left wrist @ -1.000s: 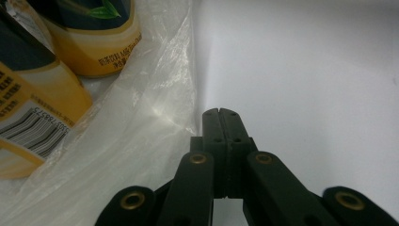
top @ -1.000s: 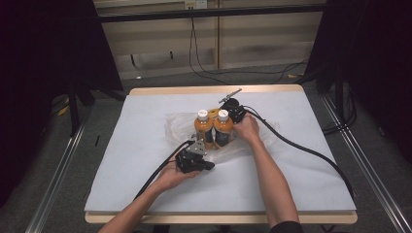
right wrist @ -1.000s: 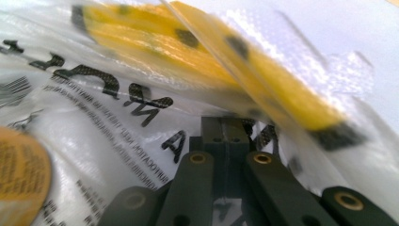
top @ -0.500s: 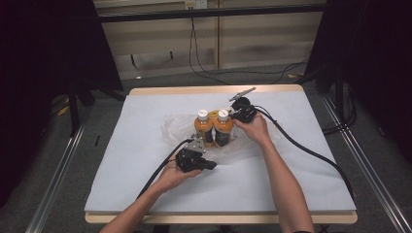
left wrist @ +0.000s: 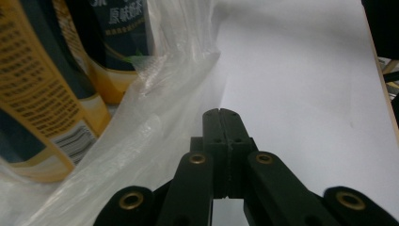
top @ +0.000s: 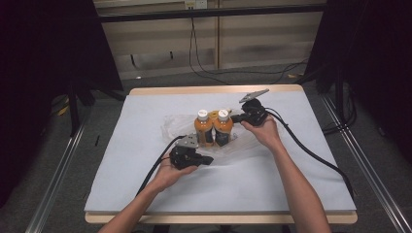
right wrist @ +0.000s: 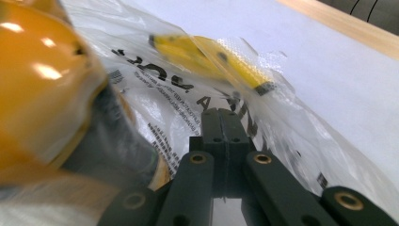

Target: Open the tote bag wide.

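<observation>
Two orange bottles point(top: 214, 127) are seen upright inside a clear plastic bag point(top: 177, 124) at the table's point(top: 311, 194) centre; the left gripper point(top: 210, 159), clenched empty, is held just before them, the right gripper point(top: 234, 118), likewise clenched, just beside them

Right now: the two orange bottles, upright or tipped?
Upright. Both orange bottles stand side by side with white caps on top, on the clear plastic bag.
</observation>
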`<action>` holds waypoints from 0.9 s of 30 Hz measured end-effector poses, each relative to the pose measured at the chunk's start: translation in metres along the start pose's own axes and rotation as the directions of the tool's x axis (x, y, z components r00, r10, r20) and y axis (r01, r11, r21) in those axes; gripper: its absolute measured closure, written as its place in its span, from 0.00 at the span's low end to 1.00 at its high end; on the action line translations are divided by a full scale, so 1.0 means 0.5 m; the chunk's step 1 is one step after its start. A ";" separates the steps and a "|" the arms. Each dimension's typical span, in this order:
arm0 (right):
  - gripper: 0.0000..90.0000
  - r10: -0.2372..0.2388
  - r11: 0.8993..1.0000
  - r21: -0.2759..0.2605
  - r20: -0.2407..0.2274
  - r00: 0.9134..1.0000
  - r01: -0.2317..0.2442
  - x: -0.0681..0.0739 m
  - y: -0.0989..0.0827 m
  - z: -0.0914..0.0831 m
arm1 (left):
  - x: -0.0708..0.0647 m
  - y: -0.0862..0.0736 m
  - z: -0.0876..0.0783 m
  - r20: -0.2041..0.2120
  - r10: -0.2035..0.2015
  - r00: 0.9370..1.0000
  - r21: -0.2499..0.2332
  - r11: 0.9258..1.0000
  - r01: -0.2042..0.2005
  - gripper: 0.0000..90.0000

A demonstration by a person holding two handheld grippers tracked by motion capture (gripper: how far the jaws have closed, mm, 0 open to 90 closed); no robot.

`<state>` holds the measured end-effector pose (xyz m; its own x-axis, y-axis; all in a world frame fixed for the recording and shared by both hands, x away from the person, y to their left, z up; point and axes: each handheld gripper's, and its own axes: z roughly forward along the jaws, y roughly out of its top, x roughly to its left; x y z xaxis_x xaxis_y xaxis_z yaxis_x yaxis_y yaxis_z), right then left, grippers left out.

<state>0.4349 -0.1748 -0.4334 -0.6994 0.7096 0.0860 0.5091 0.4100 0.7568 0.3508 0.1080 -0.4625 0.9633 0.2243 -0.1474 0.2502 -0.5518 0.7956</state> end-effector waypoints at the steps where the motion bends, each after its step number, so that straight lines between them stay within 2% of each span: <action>1: 1.00 -0.005 1.000 -0.014 0.001 1.000 0.005 0.001 -0.006 -0.011 | -0.002 0.000 -0.005 -0.010 -0.009 1.000 -0.007 1.000 0.009 0.99; 3: 1.00 -0.005 1.000 -0.024 -0.001 1.000 0.005 0.000 -0.013 -0.023 | -0.002 0.001 -0.007 -0.014 -0.005 1.000 -0.005 1.000 0.005 0.97; 5: 1.00 -0.003 0.999 -0.033 0.003 1.000 0.003 0.001 -0.018 -0.032 | -0.005 0.001 -0.012 -0.015 -0.009 1.000 -0.034 0.999 0.009 0.97; 8: 1.00 -0.003 0.999 -0.040 0.010 1.000 0.004 0.002 -0.024 -0.045 | -0.006 0.004 -0.019 -0.025 -0.005 1.000 -0.040 0.999 0.004 0.97; 11: 1.00 -0.008 0.998 -0.067 0.015 1.000 0.009 0.005 -0.038 -0.071 | -0.006 0.005 -0.032 -0.034 -0.011 0.999 -0.062 0.998 0.009 0.97; 13: 1.00 -0.011 0.997 -0.077 0.025 1.000 0.013 0.010 -0.047 -0.088 | -0.005 0.000 -0.046 -0.060 -0.022 0.998 -0.072 0.997 0.017 0.95; 16: 1.00 -0.015 0.994 -0.104 0.032 0.999 0.019 0.018 -0.065 -0.119 | -0.007 -0.006 -0.062 -0.108 -0.014 0.994 -0.089 0.996 0.004 0.89; 19: 1.00 -0.011 0.992 -0.124 0.041 0.999 0.016 0.022 -0.077 -0.137 | -0.009 -0.010 -0.072 -0.113 -0.021 0.993 -0.102 0.995 0.009 0.84; 21: 0.99 -0.002 0.988 -0.153 0.052 0.999 0.010 0.025 -0.090 -0.163 | -0.008 -0.015 -0.087 -0.137 -0.023 0.990 -0.115 0.993 0.007 0.81; 23: 0.89 0.009 0.985 -0.175 0.050 0.999 0.000 0.028 -0.097 -0.181 | -0.007 -0.019 -0.097 -0.158 -0.028 0.987 -0.122 0.992 0.009 0.76; 24: 0.87 0.011 0.983 -0.184 0.052 0.999 -0.001 0.032 -0.100 -0.189 | -0.007 -0.019 -0.097 -0.158 -0.028 0.987 -0.122 0.992 0.009 0.73; 25: 0.85 0.007 0.983 -0.185 0.048 0.999 0.002 0.036 -0.103 -0.198 | -0.006 -0.023 -0.104 -0.177 -0.033 0.984 -0.128 0.992 0.011 0.69; 26: 0.79 0.006 0.982 -0.190 0.049 0.999 0.003 0.041 -0.107 -0.205 | -0.006 -0.023 -0.104 -0.177 -0.033 0.984 -0.128 0.992 0.011 0.67; 27: 0.77 0.006 0.981 -0.192 0.050 0.999 0.004 0.046 -0.110 -0.213 | -0.008 -0.029 -0.111 -0.189 -0.041 0.981 -0.133 0.991 0.015 0.66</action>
<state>0.3375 -0.2420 -0.4042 -0.6705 0.7396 0.0583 0.4008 0.2950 0.8673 0.3381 0.1599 -0.4410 0.9167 0.3940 -0.0660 0.2499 -0.4367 0.8642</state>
